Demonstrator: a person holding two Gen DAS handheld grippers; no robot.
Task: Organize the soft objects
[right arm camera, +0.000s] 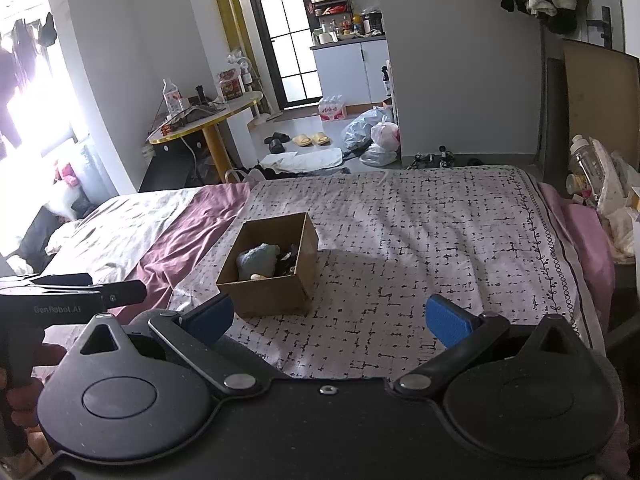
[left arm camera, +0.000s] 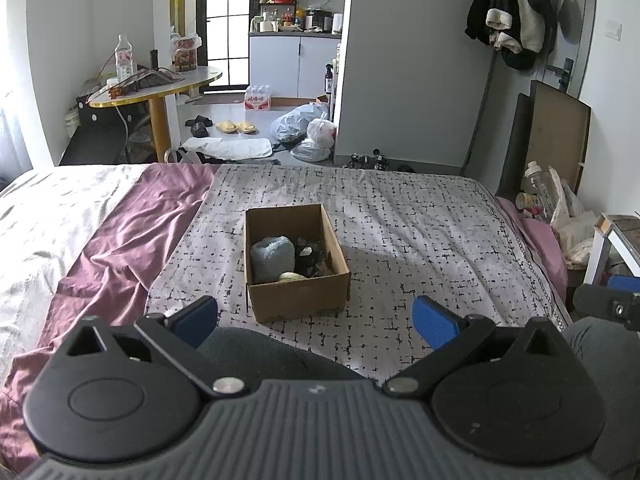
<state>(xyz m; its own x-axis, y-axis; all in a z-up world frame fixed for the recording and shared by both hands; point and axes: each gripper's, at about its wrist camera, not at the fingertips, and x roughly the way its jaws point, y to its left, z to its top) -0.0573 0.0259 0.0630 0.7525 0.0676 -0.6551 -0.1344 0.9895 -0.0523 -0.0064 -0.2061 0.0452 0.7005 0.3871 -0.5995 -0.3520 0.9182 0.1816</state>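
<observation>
Cardboard, plain brown and open-topped: that is the box (left arm camera: 297, 264) I see sitting on the patterned bedspread (left arm camera: 420, 232), close in front of both my tools. Inside it lies a fuzzy pale-blue bundle (left arm camera: 272, 258) against the left wall, a dark, crumpled black item (left arm camera: 314, 258) to its right, and a small cream-coloured piece (left arm camera: 292, 277) pressed against the near wall. The three touch one another; what the black thing is, I cannot tell.

My left gripper (left arm camera: 316, 320) hangs just short of the box, its blue pads spread wide with nothing between them. My right gripper (right arm camera: 328, 318) is likewise spread and empty, with the box off towards its left finger.

From the left wrist I look nearly straight down the box's length and see all three soft things clearly. At that view's right edge a bit of the right tool shows. The right wrist sees the box (right arm camera: 272, 276) at an angle, so its right wall hides much of the black item (right arm camera: 289, 261), while the blue bundle (right arm camera: 258, 261) is plain. This view alone shows the left tool's body at the left edge, a hand (right arm camera: 24, 380) around its handle, and a bright window (right arm camera: 36, 92).

Beyond the bedspread a maroon sheet (left arm camera: 120, 240) lies rumpled to the left, with a round table (left arm camera: 160, 84) behind.
</observation>
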